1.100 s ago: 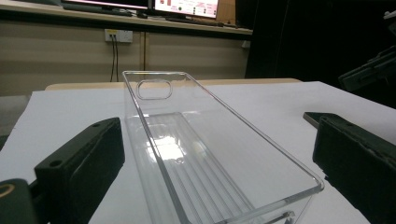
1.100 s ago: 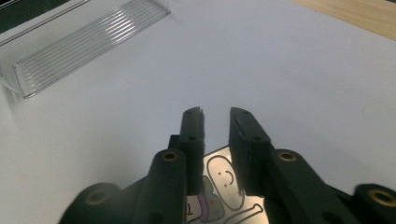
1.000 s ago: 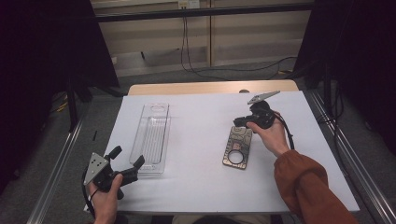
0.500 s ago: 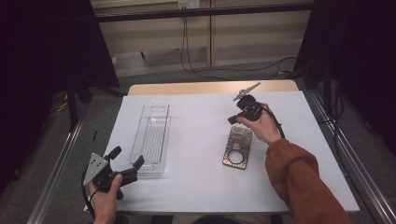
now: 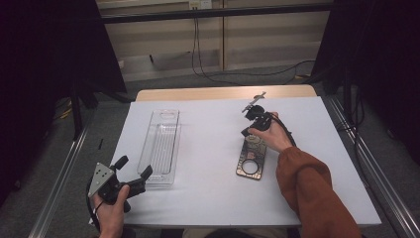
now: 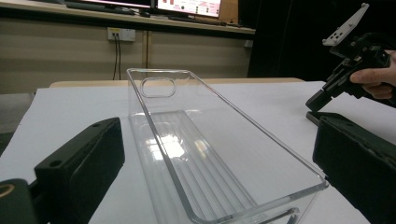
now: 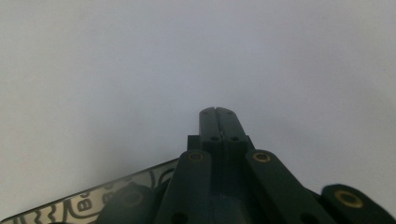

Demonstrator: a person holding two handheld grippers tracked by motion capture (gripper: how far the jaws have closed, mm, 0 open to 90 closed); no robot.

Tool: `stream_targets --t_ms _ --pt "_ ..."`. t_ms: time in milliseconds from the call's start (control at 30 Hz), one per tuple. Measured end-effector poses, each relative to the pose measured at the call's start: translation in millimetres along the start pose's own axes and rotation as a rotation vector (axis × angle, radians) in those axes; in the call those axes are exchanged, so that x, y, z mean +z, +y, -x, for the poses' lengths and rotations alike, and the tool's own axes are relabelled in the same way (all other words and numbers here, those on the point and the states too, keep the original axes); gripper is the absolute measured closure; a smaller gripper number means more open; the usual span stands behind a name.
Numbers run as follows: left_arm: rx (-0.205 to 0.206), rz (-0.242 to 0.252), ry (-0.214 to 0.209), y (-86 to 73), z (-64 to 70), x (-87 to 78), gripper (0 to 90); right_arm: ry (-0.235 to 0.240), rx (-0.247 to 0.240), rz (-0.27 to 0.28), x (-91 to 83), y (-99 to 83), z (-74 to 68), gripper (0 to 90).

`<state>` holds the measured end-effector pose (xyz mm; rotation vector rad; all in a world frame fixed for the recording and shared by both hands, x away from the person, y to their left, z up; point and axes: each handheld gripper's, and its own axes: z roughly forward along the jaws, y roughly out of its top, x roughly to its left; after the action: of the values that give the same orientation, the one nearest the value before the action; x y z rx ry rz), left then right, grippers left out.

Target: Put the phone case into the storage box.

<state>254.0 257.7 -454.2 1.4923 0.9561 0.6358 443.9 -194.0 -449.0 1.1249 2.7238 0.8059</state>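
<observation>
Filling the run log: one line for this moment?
left claw: open, at clear tray | right claw: shut, empty, above patterned plate | both on white table

A white sheet [image 5: 208, 188] is spread over a wooden table [image 5: 198, 93], behind which cables [image 5: 208, 69] are hung down a pale wall [image 6: 60, 56] fitted with a socket [image 6: 120, 34].
</observation>
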Motion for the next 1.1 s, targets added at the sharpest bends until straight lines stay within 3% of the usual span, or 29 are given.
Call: stream_targets --t_ms 233,433,600,1100 --pt "-0.006 -0.004 0.000 -0.5 0.3 0.1 2.3 -0.014 -0.018 -0.021 6.0 0.6 -0.6 90.0" --pt "0.004 -0.004 0.000 -0.1 0.1 0.4 2.3 0.003 0.002 -0.011 8.8 0.5 1.1 90.0" --pt "0.000 -0.003 -0.001 -0.3 0.1 0.2 2.3 0.001 -0.017 -0.021 17.1 2.2 -1.2 90.0" --pt "0.003 -0.010 -0.004 -1.0 0.3 0.3 2.3 -0.017 -0.008 -0.039 13.8 -3.9 5.1 90.0"
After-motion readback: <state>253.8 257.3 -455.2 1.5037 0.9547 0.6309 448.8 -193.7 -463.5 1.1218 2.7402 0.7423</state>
